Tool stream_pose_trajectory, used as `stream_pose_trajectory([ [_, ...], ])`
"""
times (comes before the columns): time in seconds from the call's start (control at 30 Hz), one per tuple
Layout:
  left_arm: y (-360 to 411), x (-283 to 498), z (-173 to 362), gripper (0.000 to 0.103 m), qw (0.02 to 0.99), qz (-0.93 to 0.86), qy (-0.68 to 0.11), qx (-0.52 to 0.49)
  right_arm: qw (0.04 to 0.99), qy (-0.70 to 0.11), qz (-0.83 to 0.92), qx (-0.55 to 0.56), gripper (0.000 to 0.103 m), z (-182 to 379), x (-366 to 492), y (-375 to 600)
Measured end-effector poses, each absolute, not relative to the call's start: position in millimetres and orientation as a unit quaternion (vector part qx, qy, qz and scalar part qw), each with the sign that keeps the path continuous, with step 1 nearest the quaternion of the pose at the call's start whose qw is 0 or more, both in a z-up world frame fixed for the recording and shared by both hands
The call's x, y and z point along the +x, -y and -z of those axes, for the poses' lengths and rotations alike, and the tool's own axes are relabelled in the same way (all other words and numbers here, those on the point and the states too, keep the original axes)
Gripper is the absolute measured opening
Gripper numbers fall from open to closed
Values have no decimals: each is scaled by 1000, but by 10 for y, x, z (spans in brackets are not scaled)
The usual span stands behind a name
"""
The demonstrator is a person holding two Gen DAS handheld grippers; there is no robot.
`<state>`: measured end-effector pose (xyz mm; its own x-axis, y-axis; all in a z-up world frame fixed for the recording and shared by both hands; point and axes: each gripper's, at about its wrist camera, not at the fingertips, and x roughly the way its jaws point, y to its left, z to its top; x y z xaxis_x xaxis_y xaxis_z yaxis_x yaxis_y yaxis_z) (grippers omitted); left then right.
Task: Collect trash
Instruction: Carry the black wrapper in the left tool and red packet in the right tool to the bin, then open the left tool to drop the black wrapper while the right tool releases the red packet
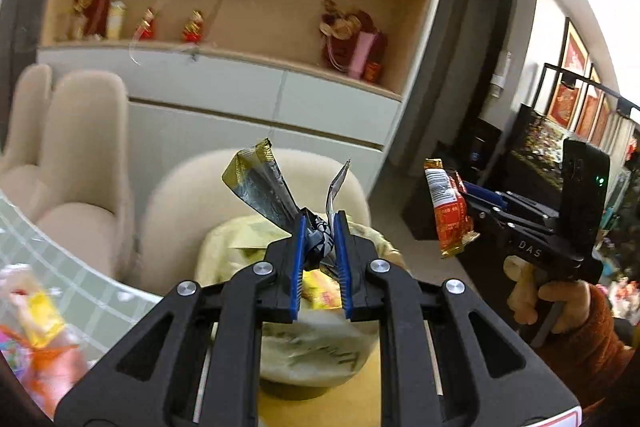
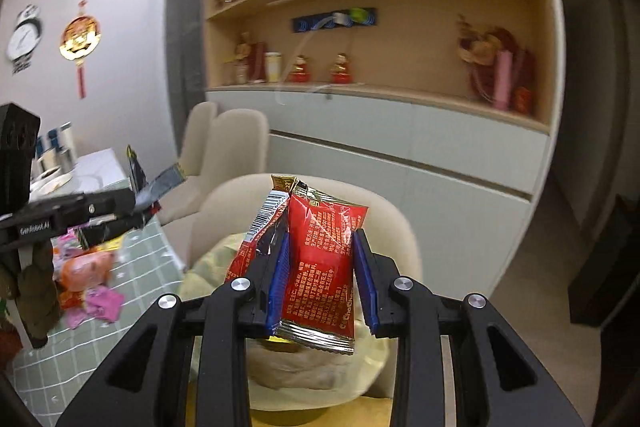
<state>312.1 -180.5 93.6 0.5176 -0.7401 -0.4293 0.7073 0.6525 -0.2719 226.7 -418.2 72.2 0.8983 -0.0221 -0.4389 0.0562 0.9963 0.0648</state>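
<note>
left gripper (image 1: 320, 227): nearest the lens in the left wrist view, its blue pads pinched almost together on a crumpled silver and gold wrapper (image 1: 264, 187); the foil fans out above the jaws, so the grip sits at the wrapper's bunched waist, which looks a sound place to keep a flimsy thing from slipping.
right gripper (image 2: 320, 259): clamped on a red snack wrapper (image 2: 316, 267), jaws part way apart because the packet is folded thick between them; a barcoded flap sticks out to the left of the pads.
bag-lined bin (image 1: 320, 347): the landmark here, a pale yellowish liner with its mouth just below and ahead of both grippers; a yellow packet (image 1: 320, 293) already lies inside, seen under the left jaws.
trash in hand: both wrappers hang above the bin's mouth, apart from it, not yet let go; i judge they are held high so they can drop straight into the liner.
cream chair (image 1: 248, 195): just behind the bin, its rounded back rising beyond the liner.
table with green checked cloth (image 2: 132, 287): left of the bin, with pink, orange and yellow wrappers (image 2: 88, 267) lying on it, so more collecting seems to remain.
person's hand (image 1: 556, 303): right of the bin, in a rust sleeve, wrapped round the right gripper's handle.
next step, as a guess: loosening both jaws over the liner.
</note>
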Motion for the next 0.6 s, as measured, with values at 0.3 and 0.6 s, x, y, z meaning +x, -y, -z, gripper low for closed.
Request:
stream_pose_trajectory([
  [0.3,2686,3586,-360,14,833,428,-350,1,962,-256,41,82,30,-329,2466,4549],
  [0.6,3069,3747,94,14,806,394,-433,86,958,-270,49,87,30,-194,2638,4704],
])
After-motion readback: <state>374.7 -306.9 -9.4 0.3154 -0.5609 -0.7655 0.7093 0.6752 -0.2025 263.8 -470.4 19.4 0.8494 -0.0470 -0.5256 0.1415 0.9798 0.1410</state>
